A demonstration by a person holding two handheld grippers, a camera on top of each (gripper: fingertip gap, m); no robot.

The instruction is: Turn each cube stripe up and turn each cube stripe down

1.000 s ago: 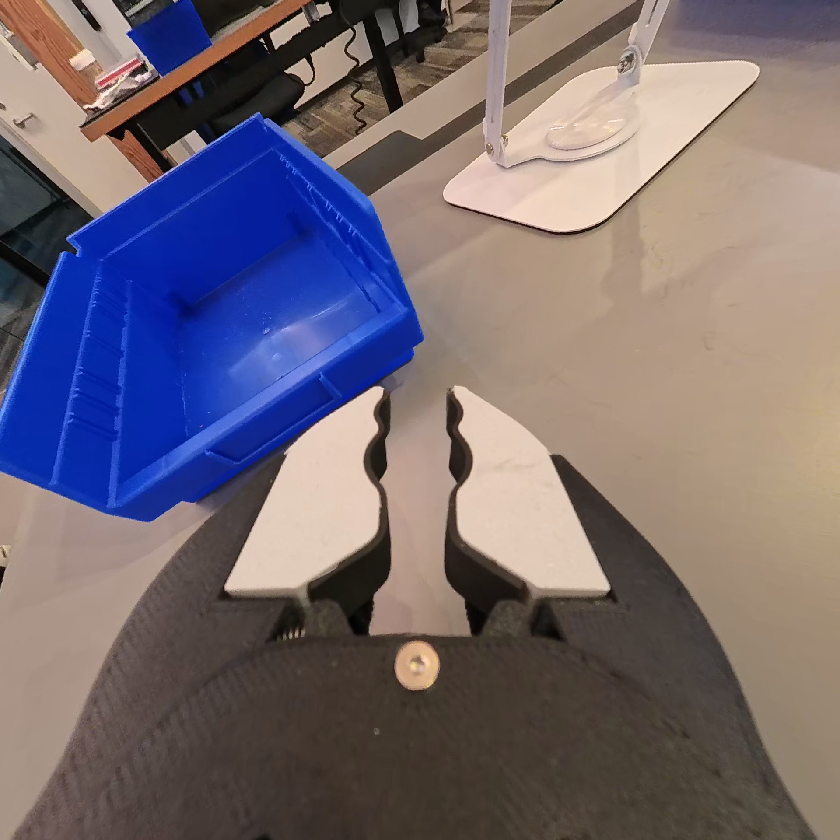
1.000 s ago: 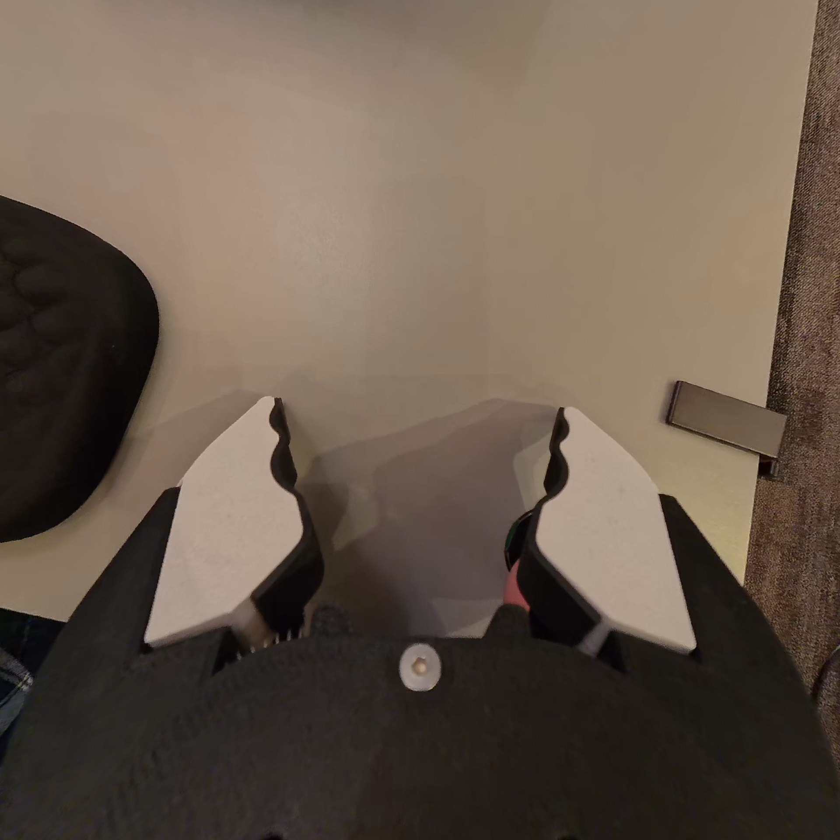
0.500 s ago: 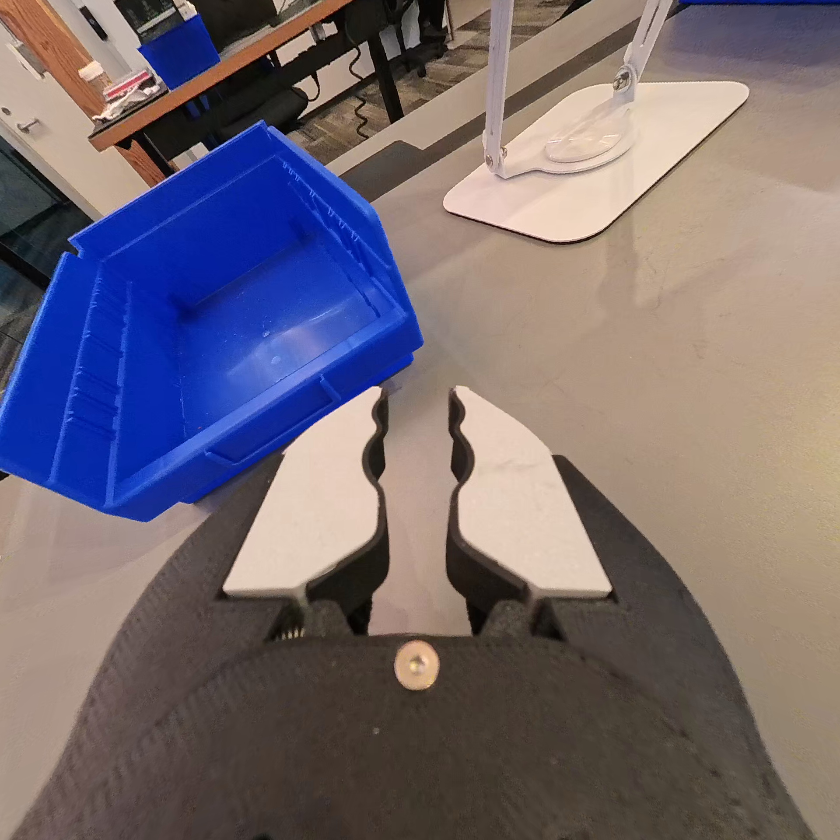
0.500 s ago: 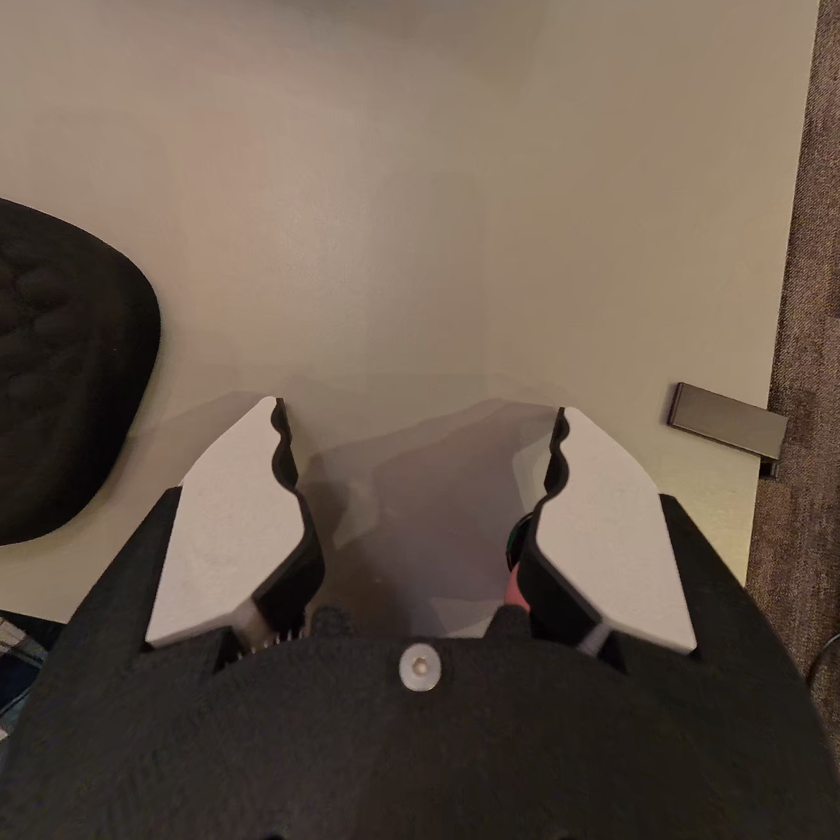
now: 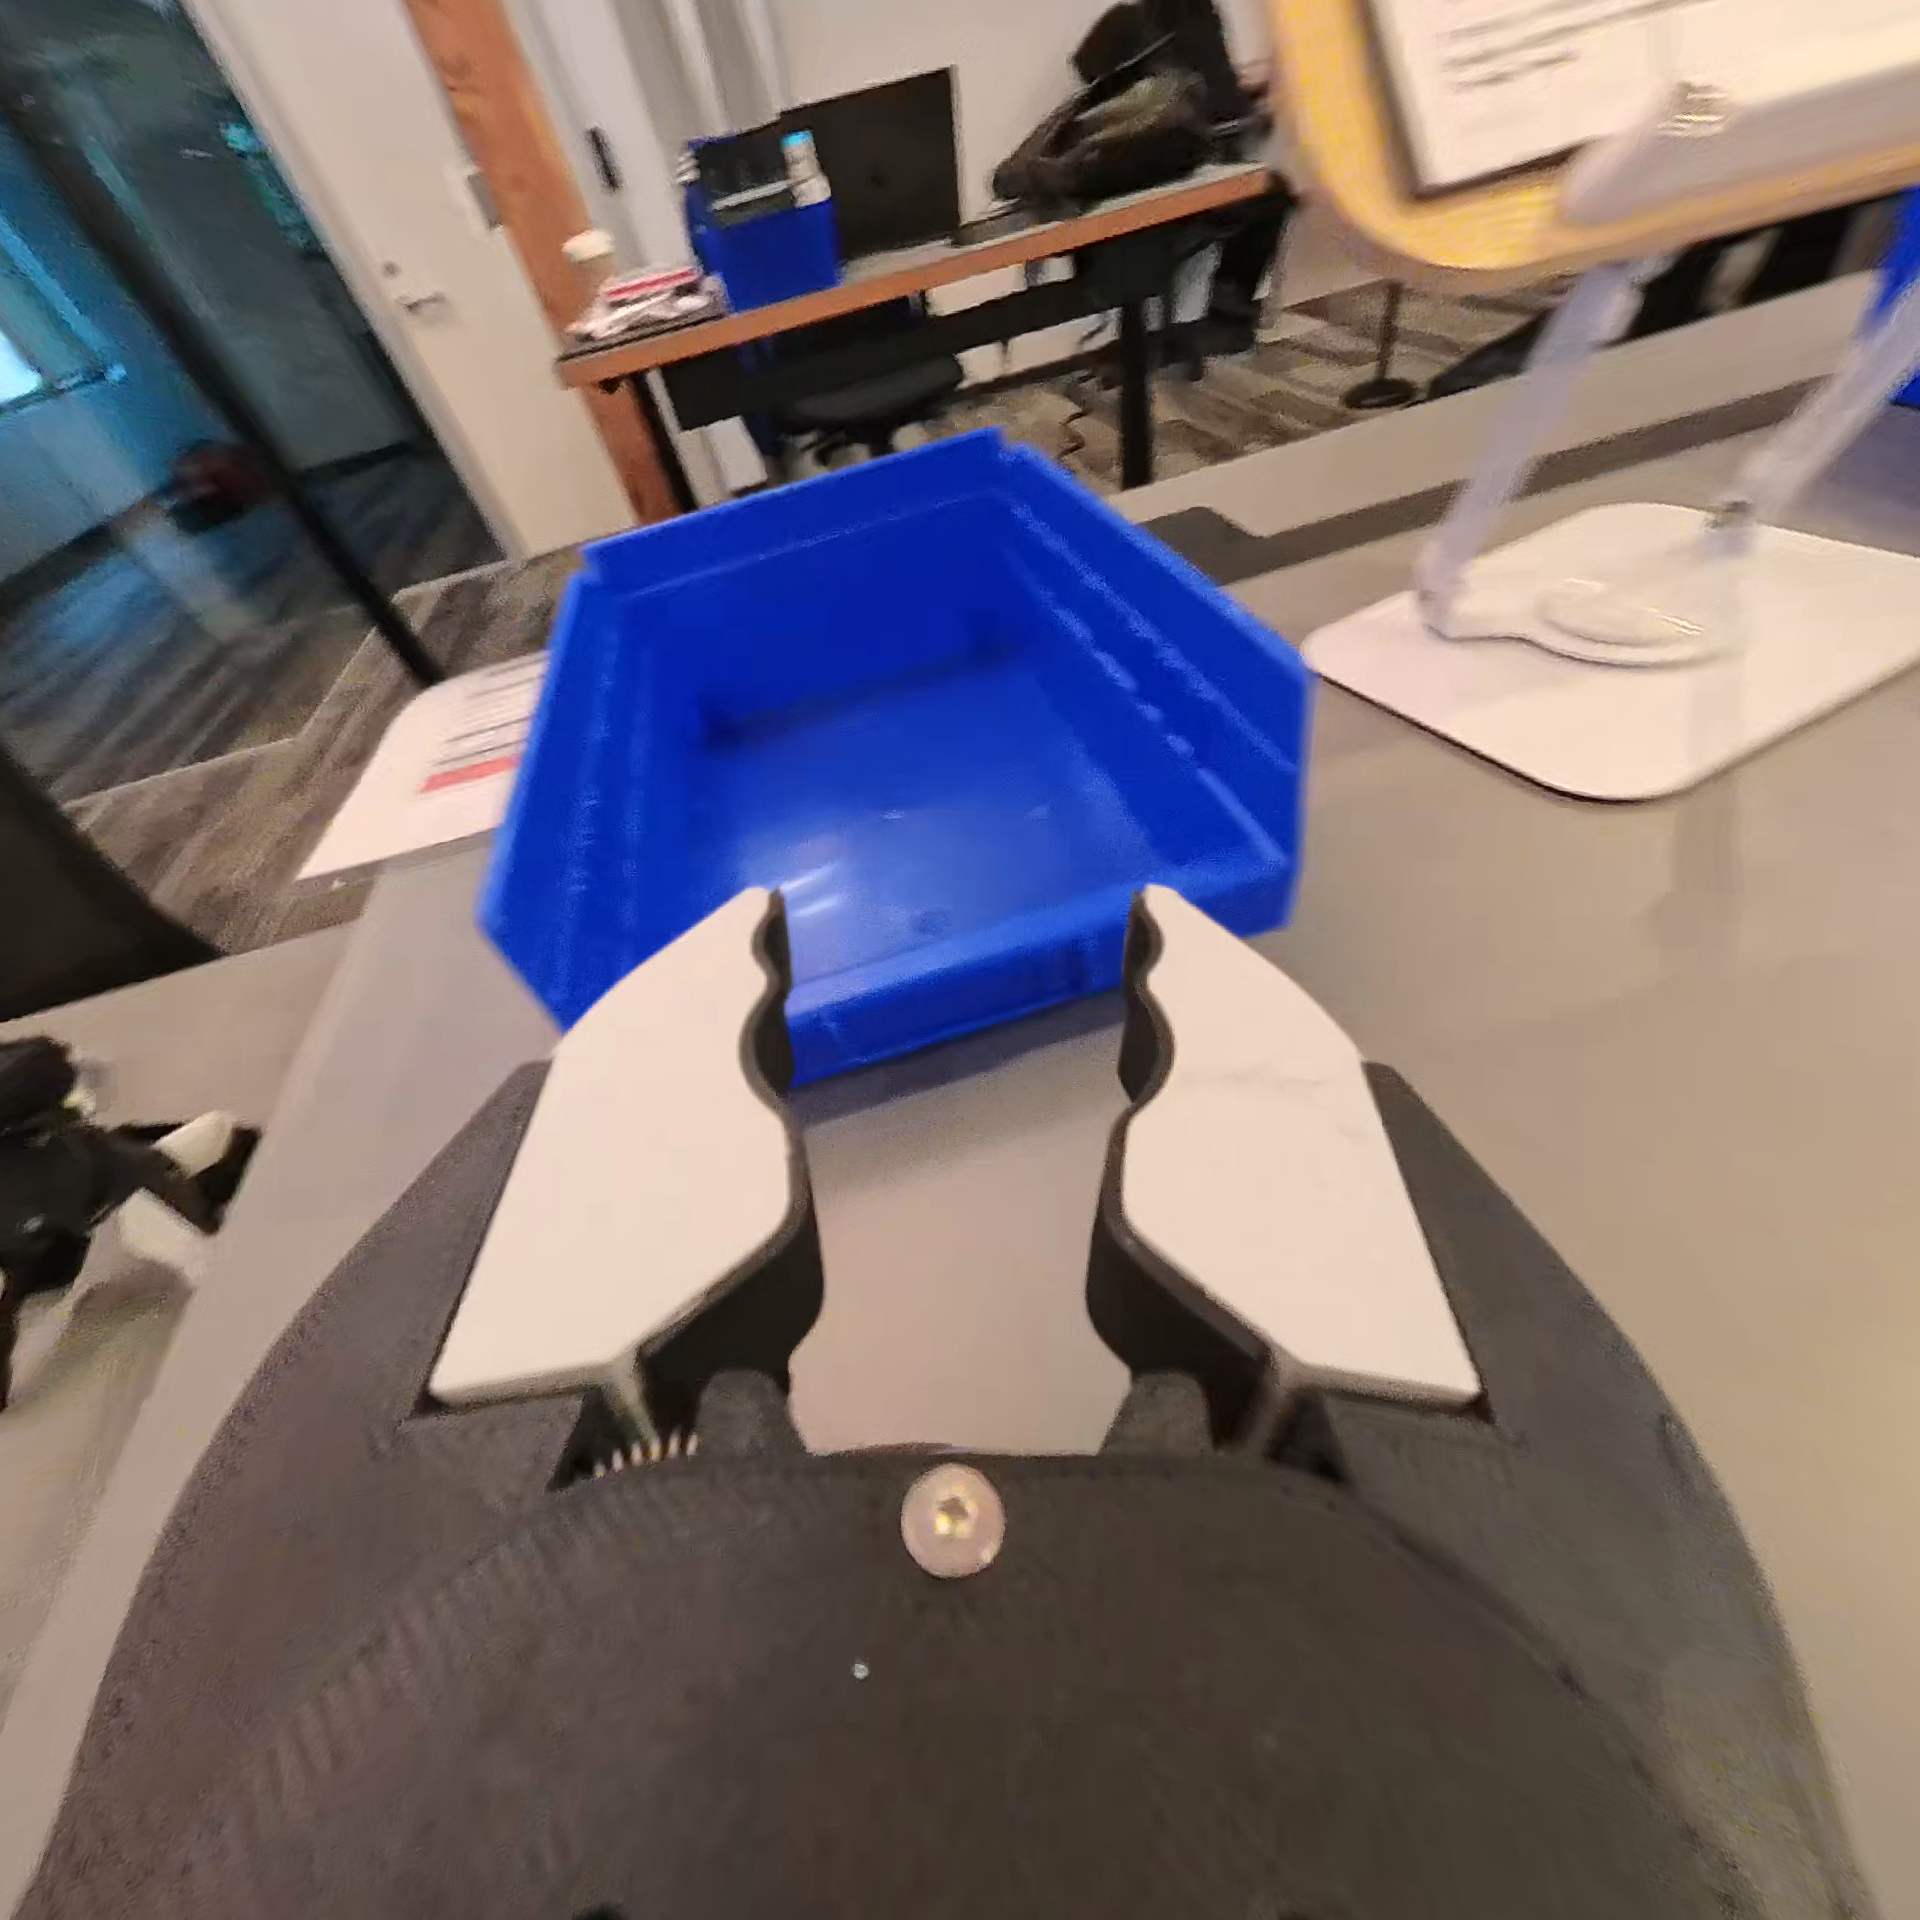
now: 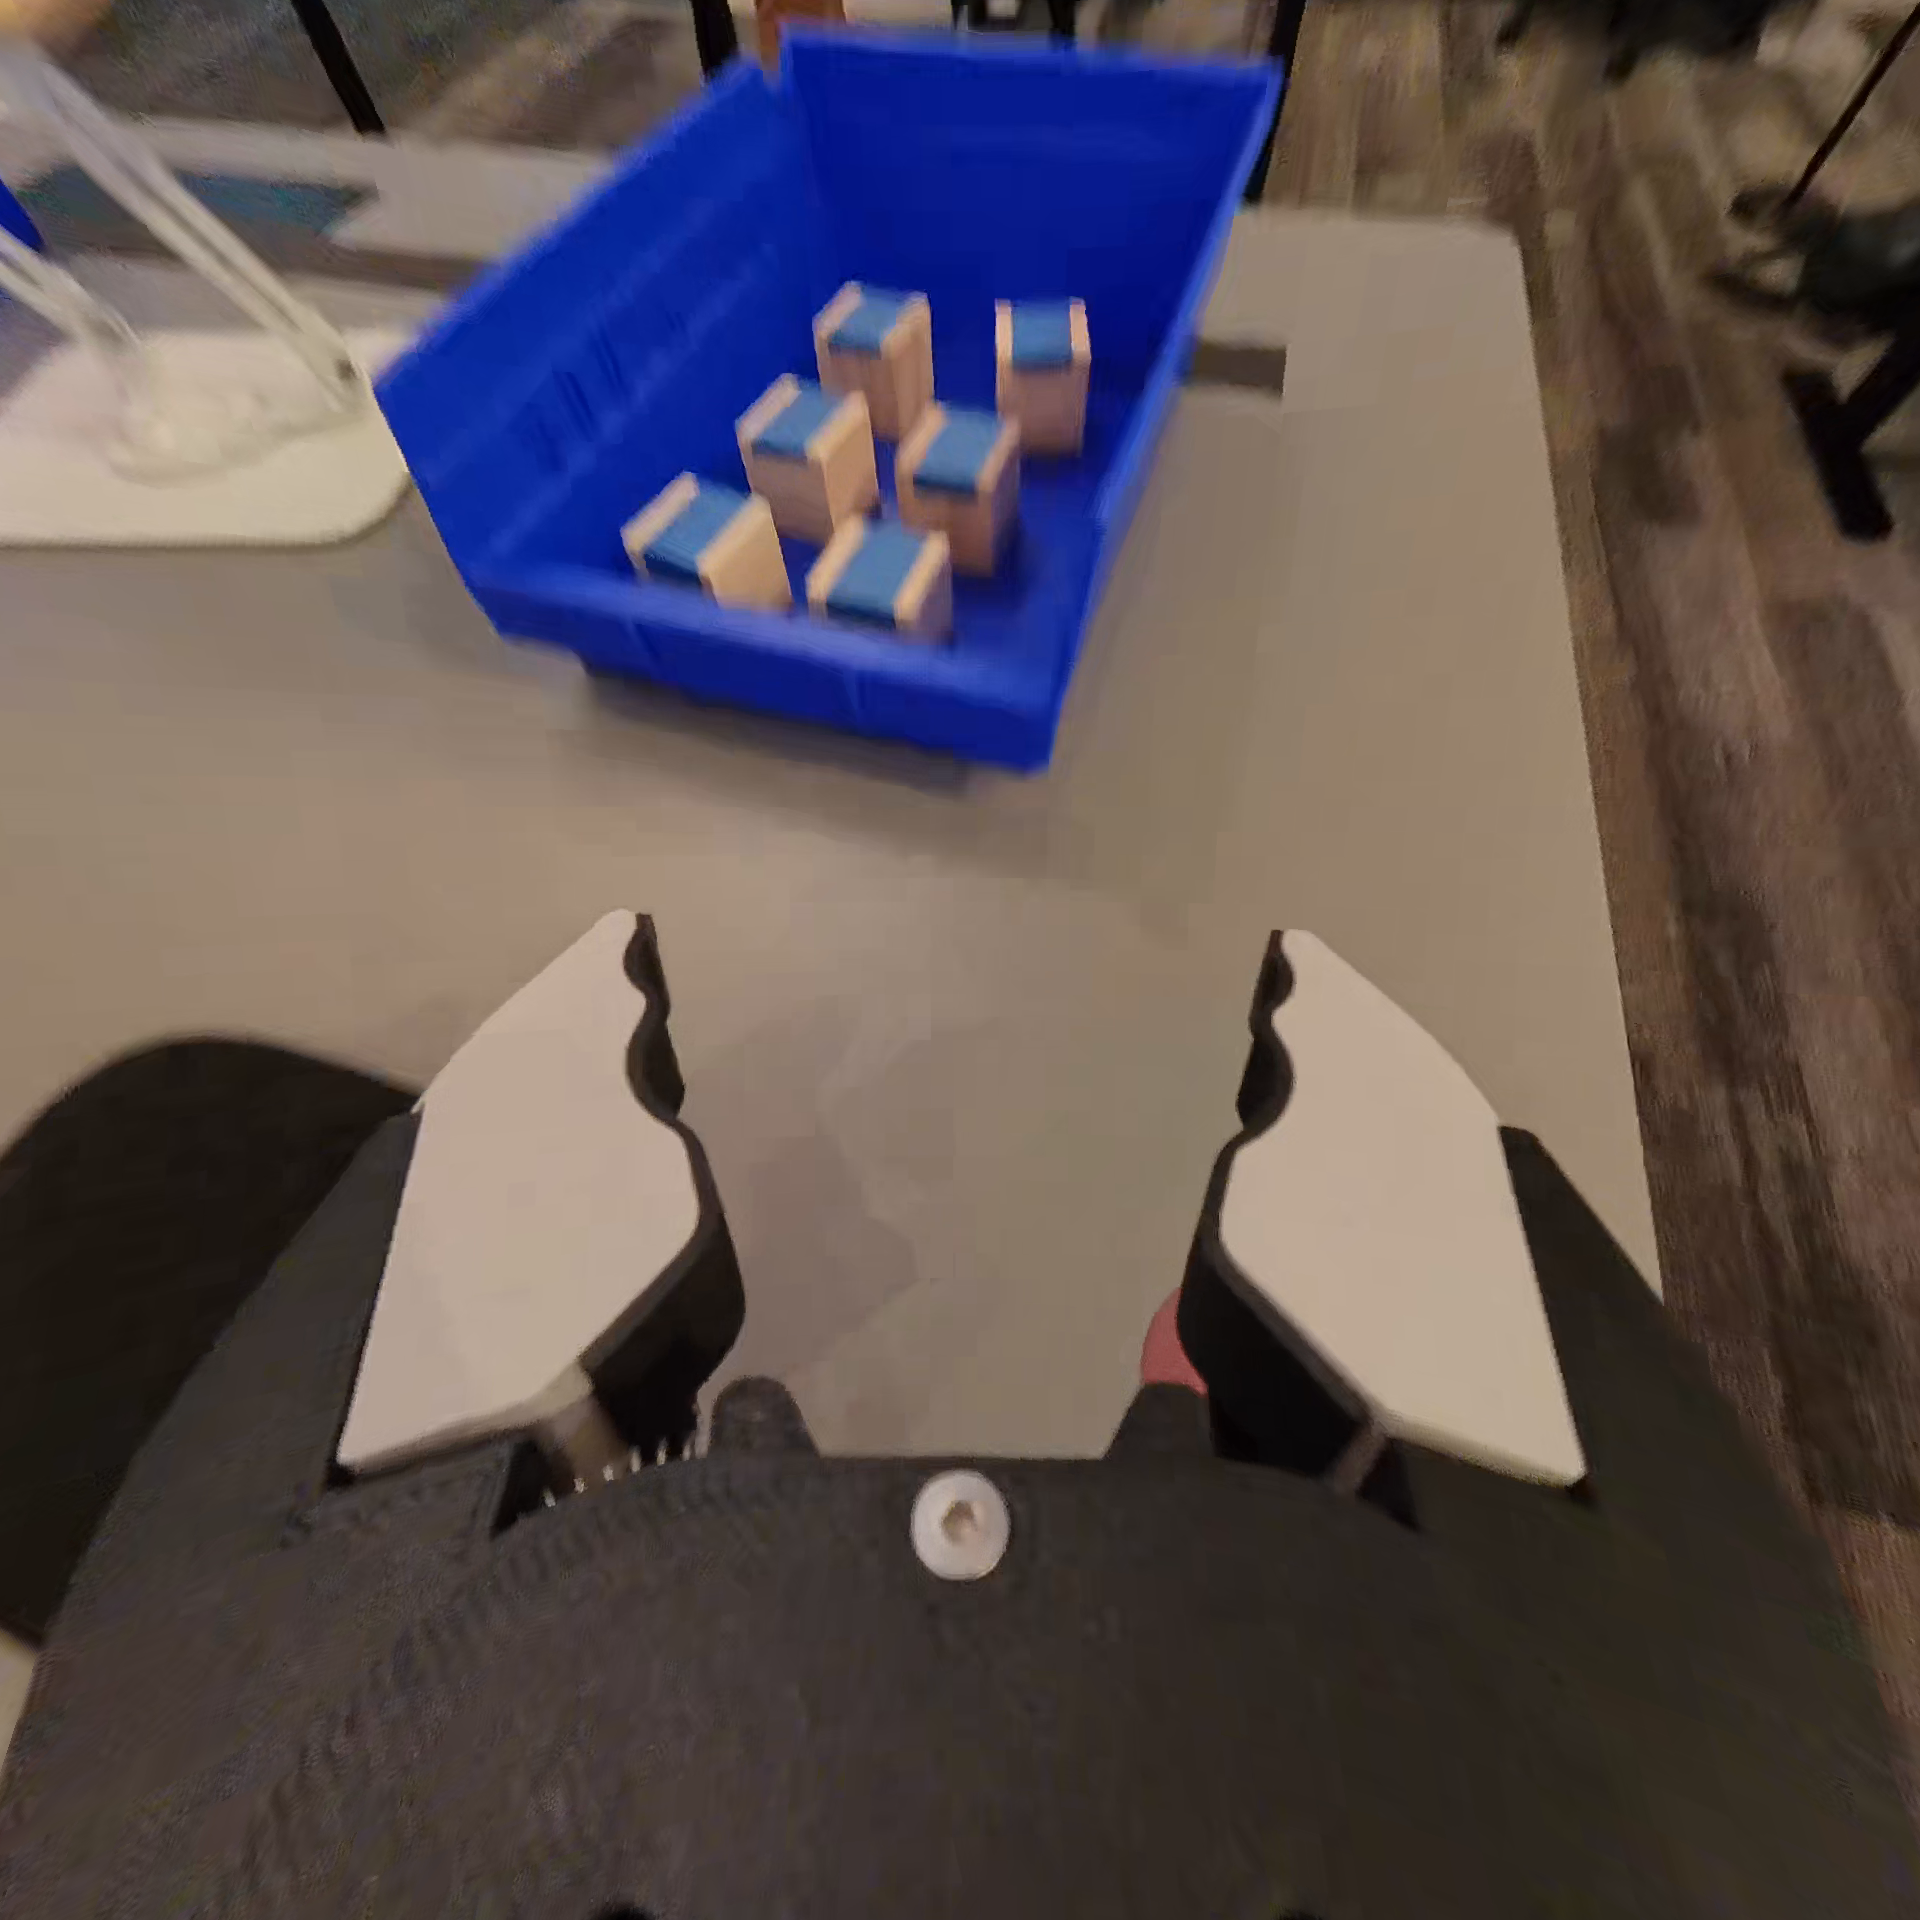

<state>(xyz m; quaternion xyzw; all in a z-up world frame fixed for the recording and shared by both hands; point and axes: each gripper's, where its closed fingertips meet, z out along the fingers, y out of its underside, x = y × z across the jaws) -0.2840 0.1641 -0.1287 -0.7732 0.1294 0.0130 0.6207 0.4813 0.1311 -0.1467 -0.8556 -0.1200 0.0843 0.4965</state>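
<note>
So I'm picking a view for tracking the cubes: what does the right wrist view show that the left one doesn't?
Only the right wrist view: six wooden cubes, blue stripes up, inside a blue bin. Only the left: an empty blue bin, a paper sheet and office desks behind. Both: the grey table, a white stand base, and open, empty grippers.

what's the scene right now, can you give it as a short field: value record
left gripper: open, nothing between the fingers
right gripper: open wide, nothing held
near bin: blue, no cubes inside
far bin: blue, holds the cubes
cubes: six wooden, blue stripe up
table: grey
lamp base: white, beside the near bin
</note>
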